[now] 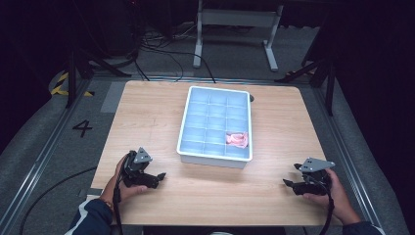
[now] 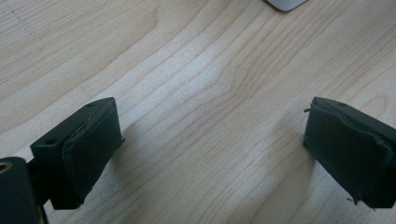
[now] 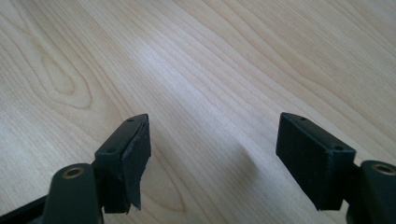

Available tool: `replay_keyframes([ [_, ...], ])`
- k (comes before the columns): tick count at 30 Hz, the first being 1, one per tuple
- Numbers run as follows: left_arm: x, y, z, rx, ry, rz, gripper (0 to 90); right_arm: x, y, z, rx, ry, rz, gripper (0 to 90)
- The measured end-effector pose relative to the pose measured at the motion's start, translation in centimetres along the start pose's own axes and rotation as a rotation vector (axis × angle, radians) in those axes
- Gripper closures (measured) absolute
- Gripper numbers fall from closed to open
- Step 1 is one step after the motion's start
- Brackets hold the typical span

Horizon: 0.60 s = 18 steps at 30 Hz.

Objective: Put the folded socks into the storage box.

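A white tray [image 1: 188, 113] with several compartments stands in the middle of the wooden table [image 1: 147, 117]. One near right compartment holds a pink object [image 1: 238, 139]. My left gripper [image 1: 160, 179] rests low at the table's front left, held in a hand, its jaws wide open over bare wood [image 2: 210, 116]. My right gripper [image 1: 289, 177] sits at the front right in the other hand, jaws open, nothing between them in the right gripper view [image 3: 212, 135]. Both grippers lie well short of the tray.
A corner of the white tray [image 2: 286, 3] peeks in at the top of the left gripper view. Beyond the table stand a grey metal frame [image 1: 235, 19] and loose cables [image 1: 161, 49] on the floor. A rail [image 1: 44, 147] runs along the left.
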State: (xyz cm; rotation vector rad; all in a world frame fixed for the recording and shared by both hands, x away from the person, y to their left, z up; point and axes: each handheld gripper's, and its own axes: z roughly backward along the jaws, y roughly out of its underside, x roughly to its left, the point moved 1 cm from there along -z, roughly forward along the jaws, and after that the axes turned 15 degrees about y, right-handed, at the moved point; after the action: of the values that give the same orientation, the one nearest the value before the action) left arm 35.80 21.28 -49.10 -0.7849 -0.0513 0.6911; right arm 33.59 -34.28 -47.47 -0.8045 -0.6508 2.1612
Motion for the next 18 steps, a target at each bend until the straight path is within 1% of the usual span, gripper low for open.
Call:
replay_keyframes([
  [3, 0.0, 0.0, 0.0, -0.001, 0.001, 0.000, 4.5, -0.1, 0.6, 0.2, -0.004, 0.004, -0.024, 26.0],
  [6, 0.0, 0.0, 0.0, 0.000, 0.000, 0.000, 4.5, -0.4, 1.3, 0.2, -0.008, 0.010, -0.059, 25.3],
  [11, 0.0, 0.0, 0.0, 0.000, 0.000, 0.000, 4.5, -1.1, 2.7, 0.5, -0.013, 0.021, -0.129, 24.4],
  [12, 0.0, 0.0, 0.0, 0.000, 0.000, 0.000, 4.5, -1.1, 2.7, 0.5, -0.013, 0.021, -0.129, 24.4],
  [13, 0.0, 0.0, 0.0, 0.000, -0.001, -0.001, 4.5, -1.4, 3.4, 0.6, -0.019, 0.016, -0.166, 23.6],
  [15, 0.0, 0.0, 0.0, 0.000, 0.000, 0.000, 4.5, -1.7, 4.0, 0.8, -0.022, 0.012, -0.206, 22.9],
  [18, 0.0, 0.0, 0.0, 0.000, 0.000, 0.000, 4.5, -2.3, 5.0, 0.9, -0.032, 0.023, -0.264, 20.4],
])
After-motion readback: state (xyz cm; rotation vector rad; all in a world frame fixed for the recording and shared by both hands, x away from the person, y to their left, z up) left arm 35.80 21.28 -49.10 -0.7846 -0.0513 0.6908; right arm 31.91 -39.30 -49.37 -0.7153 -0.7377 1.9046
